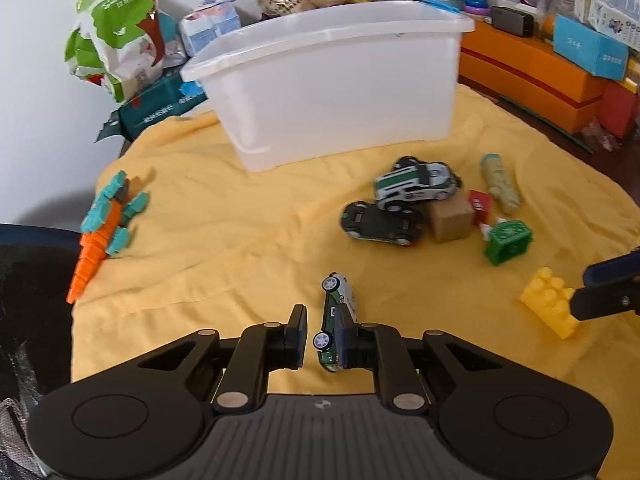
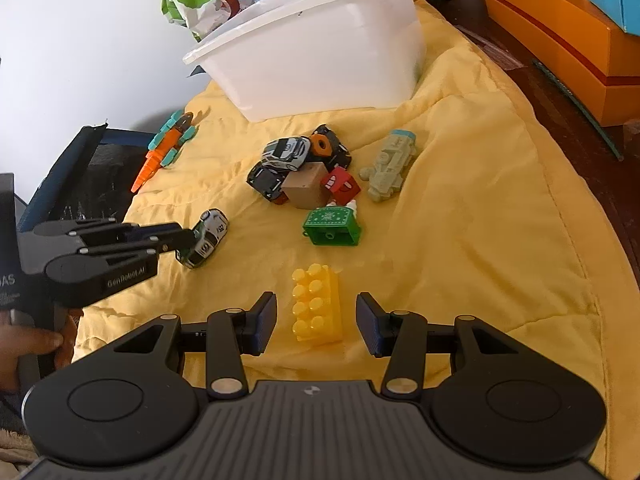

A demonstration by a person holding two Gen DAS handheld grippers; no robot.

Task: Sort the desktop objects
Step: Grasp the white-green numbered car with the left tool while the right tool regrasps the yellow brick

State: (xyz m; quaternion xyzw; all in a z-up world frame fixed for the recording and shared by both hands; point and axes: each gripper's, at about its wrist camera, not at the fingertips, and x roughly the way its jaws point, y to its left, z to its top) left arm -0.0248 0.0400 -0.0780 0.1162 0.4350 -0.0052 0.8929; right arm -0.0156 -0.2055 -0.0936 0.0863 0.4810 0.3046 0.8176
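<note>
Small green-and-white toy car (image 1: 335, 322), tipped on its side, touched only by one pad of the part-open left gripper (image 1: 320, 334) and likely to be nudged away on closing; right gripper (image 2: 316, 322), jaws wide, straddles yellow studded plastic brick (image 2: 318, 308), ungripped.

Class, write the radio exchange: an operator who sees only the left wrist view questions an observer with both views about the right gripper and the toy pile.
Operator: Is the right gripper open?
Observer: Yes. The right gripper is open, one finger on each side of the yellow brick, neither touching it.
Operator: Anything hidden in the toy pile?
Observer: An orange ring sits at the pile's far side, behind the wooden block.
</note>
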